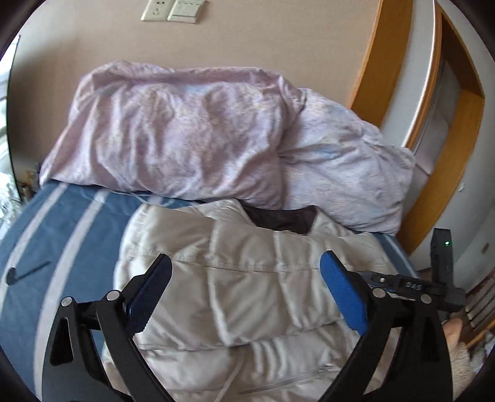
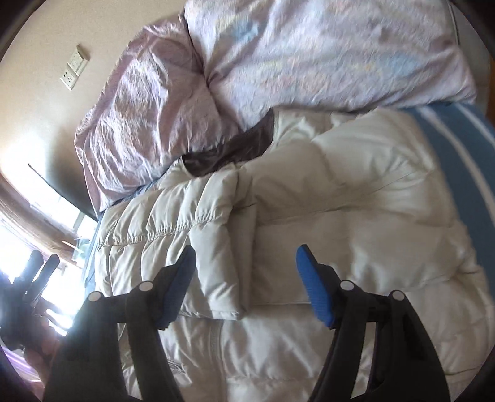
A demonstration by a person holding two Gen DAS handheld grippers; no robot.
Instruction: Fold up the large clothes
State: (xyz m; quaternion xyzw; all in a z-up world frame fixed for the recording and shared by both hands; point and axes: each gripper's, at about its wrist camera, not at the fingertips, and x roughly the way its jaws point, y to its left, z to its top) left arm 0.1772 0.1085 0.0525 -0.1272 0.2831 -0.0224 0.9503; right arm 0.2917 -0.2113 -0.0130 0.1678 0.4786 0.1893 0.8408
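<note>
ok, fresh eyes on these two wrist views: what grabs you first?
The puffy cream quilted down jacket dominates, spread on the blue white-striped bedsheet with a sleeve folded across its front and dark brown lining at the collar. Behind it a crumpled pale lilac duvet is heaped against the beige wall. Both the left gripper and right gripper hang open over the jacket, holding nothing.

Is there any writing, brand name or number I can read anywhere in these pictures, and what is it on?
"DAS" or similar: pale marking on the black right gripper, seen from the left wrist; too blurred to be sure.
Small dark label on the white puffer jacket near its zipper: too blurred to read.
Wall socket and switch plates: no legible text.
</note>
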